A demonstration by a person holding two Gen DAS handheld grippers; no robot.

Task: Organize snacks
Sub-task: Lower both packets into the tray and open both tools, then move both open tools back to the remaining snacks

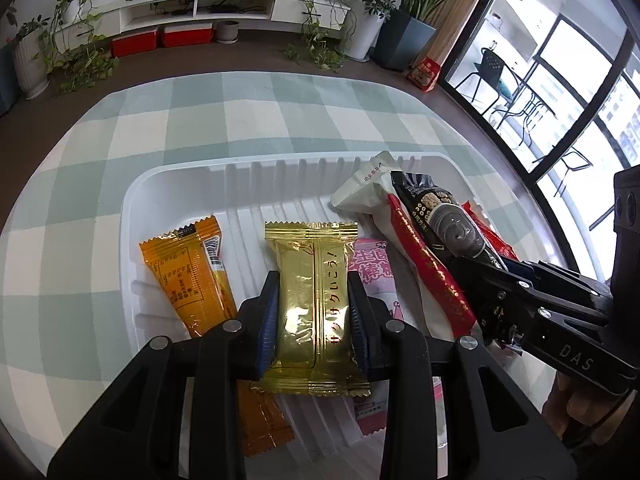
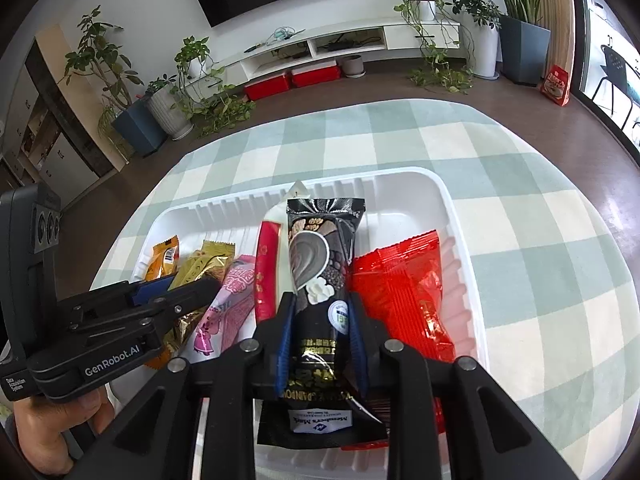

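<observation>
Left wrist view: white tray (image 1: 132,200) sits on the checked surface (image 1: 72,168), filling the middle of the frame. Left to right in it: orange pack (image 1: 188,272) at centre left; gold pack (image 1: 312,280) at lower centre, clamped between the blue pads of the left tool (image 1: 314,312); pink pack (image 1: 374,276) just beside it, partly under; white pouch (image 1: 360,192); red stick (image 1: 424,264); black stick (image 1: 440,220) running to the right tool (image 1: 480,276) at right edge.

Right wrist view: left tool (image 2: 176,288) enters from lower left, over the gold and pink packs. Black stick (image 2: 316,264) lies at centre frame, gripped low on its length by the right tool (image 2: 320,332), pads pressed on both sides. Red bag (image 2: 404,280) lies just right of it, flat in the tray (image 2: 460,216).

Step, as judged: both tools low over the tray, each holding one snack; placing looks to be in hand, though a pick-up cannot be ruled out.

Next move calls for: settling each pack flat in a free strip of tray, then parting the pads without dragging neighbours. Gold pack is slick foil; may slide on release. Black stick overlaps the red bag's edge; watch for it riding up.
</observation>
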